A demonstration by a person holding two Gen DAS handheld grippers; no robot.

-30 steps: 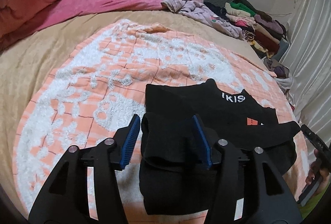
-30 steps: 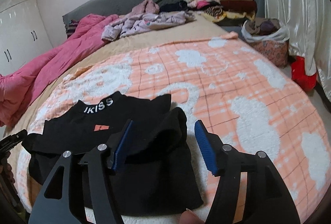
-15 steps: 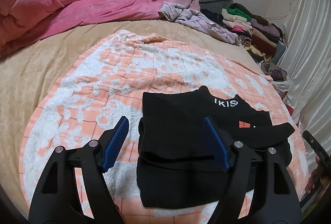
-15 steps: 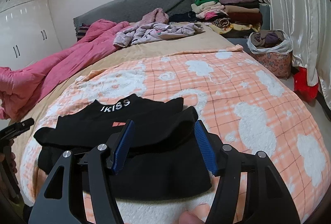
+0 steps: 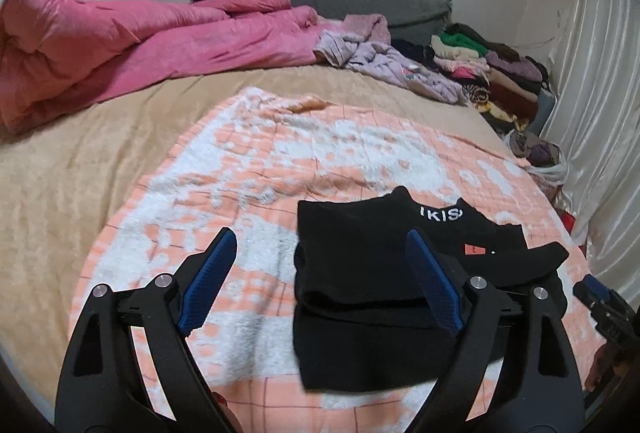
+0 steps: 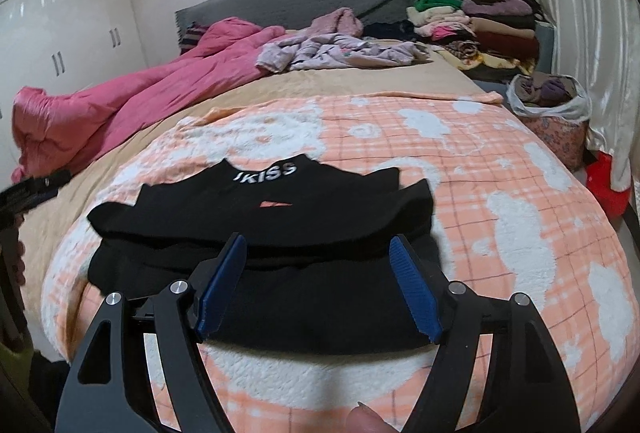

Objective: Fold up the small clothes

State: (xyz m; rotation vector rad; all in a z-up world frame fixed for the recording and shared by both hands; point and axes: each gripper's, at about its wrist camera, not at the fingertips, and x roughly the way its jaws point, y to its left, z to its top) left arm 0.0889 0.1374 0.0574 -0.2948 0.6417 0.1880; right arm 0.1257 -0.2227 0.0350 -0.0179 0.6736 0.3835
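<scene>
A small black top (image 5: pixel 372 273) (image 6: pixel 280 241) with white lettering at the collar lies on the orange-and-white blanket (image 5: pixel 248 177) (image 6: pixel 500 169), both sleeves folded across its middle. My left gripper (image 5: pixel 320 273) hovers above the garment's left edge, its jaws opening wide, with no cloth touching the blue pads (image 5: pixel 208 281). My right gripper (image 6: pixel 318 285) hangs over the garment's lower half near the bed's front edge, its jaws opening too, and nothing is pinched between them. The other gripper's tip shows at the edge of each view.
A pink duvet (image 5: pixel 120 41) is bunched at the back left of the bed. Loose lilac clothes (image 6: pixel 340 49) lie near the grey headboard (image 6: pixel 288 1). A stack of folded clothes (image 6: pixel 480 21) and a bag of clothes (image 6: pixel 548 101) stand beside the white curtain on the right.
Both grippers let go of the black sleeves, which now lie folded on the top. The left gripper opened wide and rose; the right opened and drew back toward the bed's front edge.
</scene>
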